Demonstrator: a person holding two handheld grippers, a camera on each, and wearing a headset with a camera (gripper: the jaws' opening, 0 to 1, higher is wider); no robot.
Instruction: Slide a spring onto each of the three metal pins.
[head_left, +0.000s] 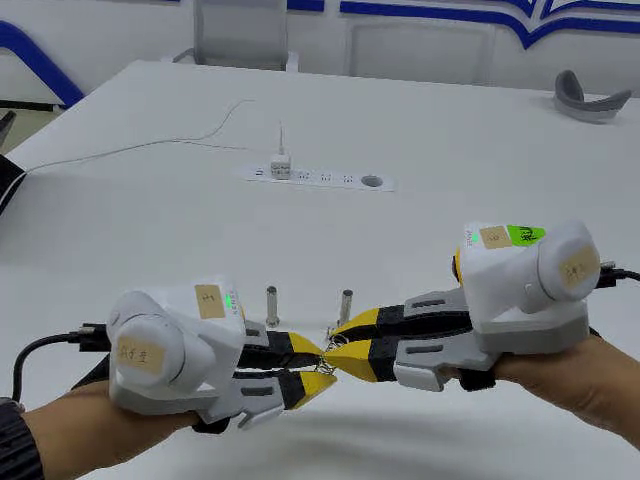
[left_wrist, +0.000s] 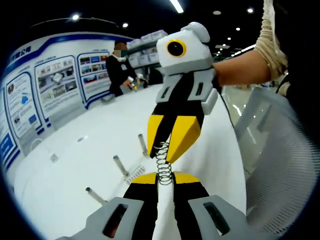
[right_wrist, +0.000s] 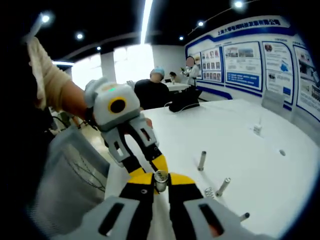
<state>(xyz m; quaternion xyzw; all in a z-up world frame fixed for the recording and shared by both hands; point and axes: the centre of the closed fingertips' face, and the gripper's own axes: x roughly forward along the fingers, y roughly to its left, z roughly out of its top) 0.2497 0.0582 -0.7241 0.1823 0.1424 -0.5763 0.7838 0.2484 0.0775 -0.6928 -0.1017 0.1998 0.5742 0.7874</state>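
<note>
A small metal spring (head_left: 327, 358) hangs between the two grippers' yellow tips, just above the white table (head_left: 450, 160). My left gripper (head_left: 320, 368) comes in from the left and my right gripper (head_left: 334, 352) from the right, tip to tip. In the left gripper view the spring (left_wrist: 162, 162) runs from my left gripper (left_wrist: 164, 179) up into the right gripper (left_wrist: 167, 150). The right gripper view has the spring (right_wrist: 160, 177) end-on in my right gripper (right_wrist: 160, 182). Both look shut on it. Two upright pins (head_left: 271, 304) (head_left: 346, 303) stand just behind. A loose spring (left_wrist: 134, 172) lies by the pins.
A white power strip (head_left: 318, 178) with a plugged charger (head_left: 281, 163) and cable lies mid-table. A grey curved object (head_left: 590, 100) rests at the far right edge. A mesh chair (left_wrist: 280, 165) stands close by me. People stand and sit in the background.
</note>
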